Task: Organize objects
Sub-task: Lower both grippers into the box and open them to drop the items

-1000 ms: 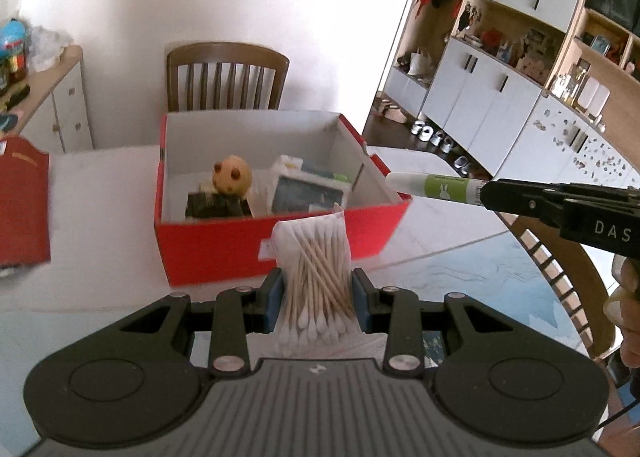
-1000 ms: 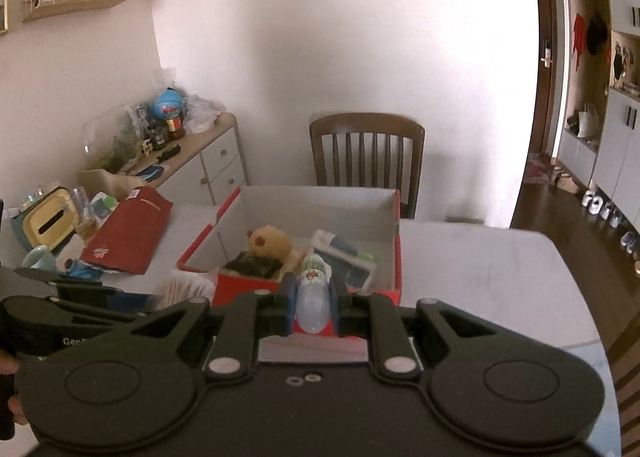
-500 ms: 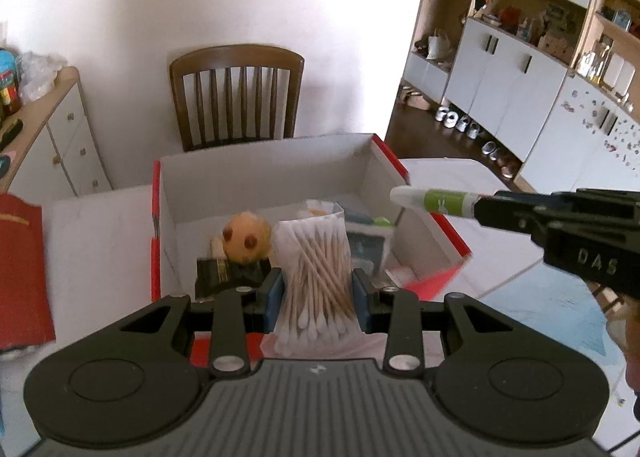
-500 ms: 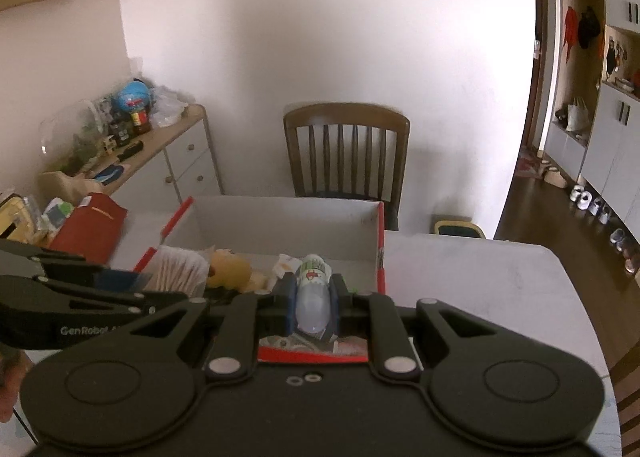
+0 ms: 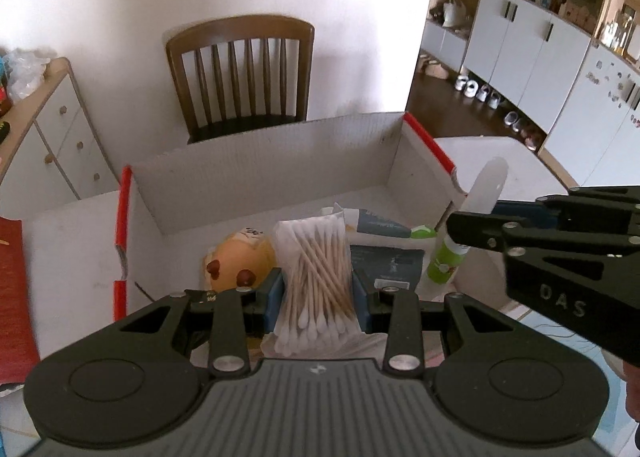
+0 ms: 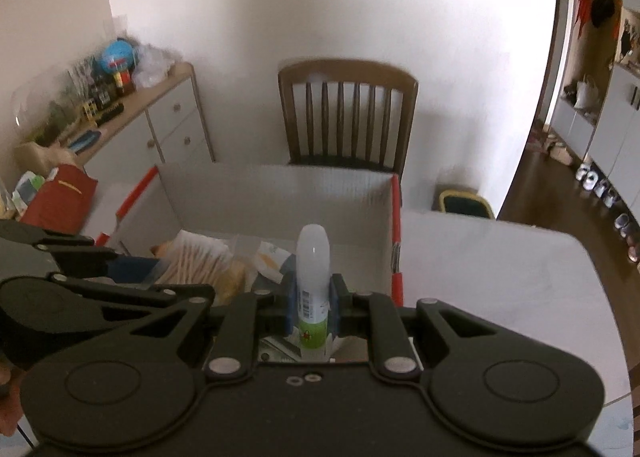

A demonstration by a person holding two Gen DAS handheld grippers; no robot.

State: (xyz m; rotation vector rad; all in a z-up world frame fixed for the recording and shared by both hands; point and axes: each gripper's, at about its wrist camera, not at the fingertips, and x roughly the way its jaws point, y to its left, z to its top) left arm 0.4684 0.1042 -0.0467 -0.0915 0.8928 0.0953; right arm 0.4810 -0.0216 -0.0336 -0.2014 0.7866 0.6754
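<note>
A red box with white inner walls [image 5: 260, 173] stands open on the white table; it also shows in the right wrist view [image 6: 276, 193]. My left gripper [image 5: 318, 289] is shut on a bag of cotton swabs [image 5: 316, 273] and holds it over the box. My right gripper [image 6: 314, 301] is shut on a white and green tube [image 6: 313, 281], tilted over the box's right side; the tube also shows in the left wrist view [image 5: 466, 229]. Inside the box lie a yellow plush toy [image 5: 238, 261], a dark packet [image 5: 386, 261] and other small packets.
A brown wooden chair [image 5: 240, 69] stands behind the table. A red box lid [image 5: 14, 297] lies at the left. A white sideboard [image 6: 160, 125] with clutter is at the far left. White cupboards [image 5: 540, 49] line the right wall.
Both grippers have moved forward over the box with their loads. The tube has tilted from level to nearly upright, its green end down in the box.
</note>
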